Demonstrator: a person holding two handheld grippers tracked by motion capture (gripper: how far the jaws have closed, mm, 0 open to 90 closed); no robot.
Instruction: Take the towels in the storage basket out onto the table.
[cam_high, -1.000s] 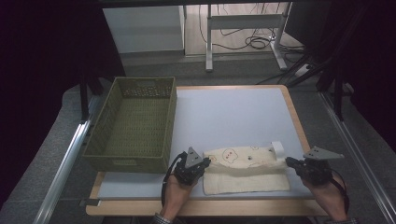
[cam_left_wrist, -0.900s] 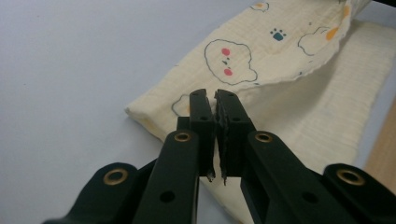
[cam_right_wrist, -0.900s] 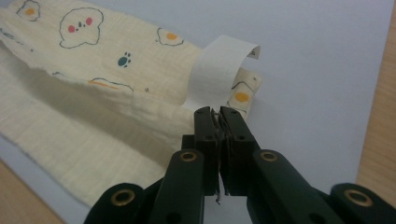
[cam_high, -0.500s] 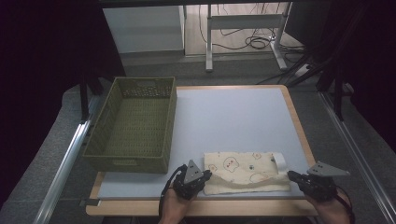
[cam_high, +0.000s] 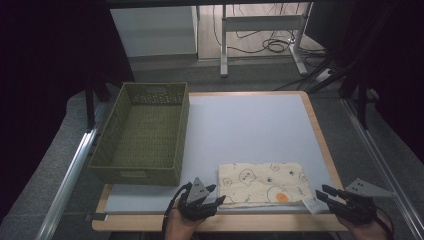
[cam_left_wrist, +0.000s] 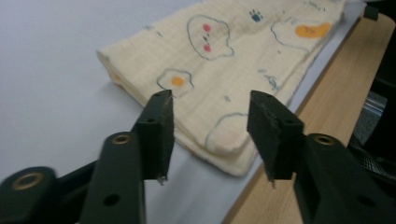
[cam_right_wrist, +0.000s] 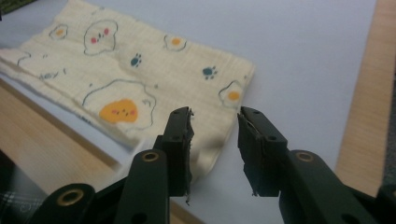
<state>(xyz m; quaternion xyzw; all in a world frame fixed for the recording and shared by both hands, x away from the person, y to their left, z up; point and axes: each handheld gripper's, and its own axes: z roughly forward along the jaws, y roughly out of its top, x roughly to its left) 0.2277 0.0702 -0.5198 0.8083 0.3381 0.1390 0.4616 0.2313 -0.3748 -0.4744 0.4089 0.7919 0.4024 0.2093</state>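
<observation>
Cloth (cam_high: 261, 183), folded flat at the bench's (cam_high: 250, 130) near edge beside the basket (cam_high: 142, 132); we have just been opening left claw (cam_left_wrist: 210, 116) and right claw (cam_right_wrist: 215, 128), nothing between them, apparently having released it.

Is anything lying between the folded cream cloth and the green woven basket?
Nothing visible does. The folded cream cloth with egg prints lies at the near edge of the grey table top; bare surface separates it from the green woven basket to its left.
</observation>
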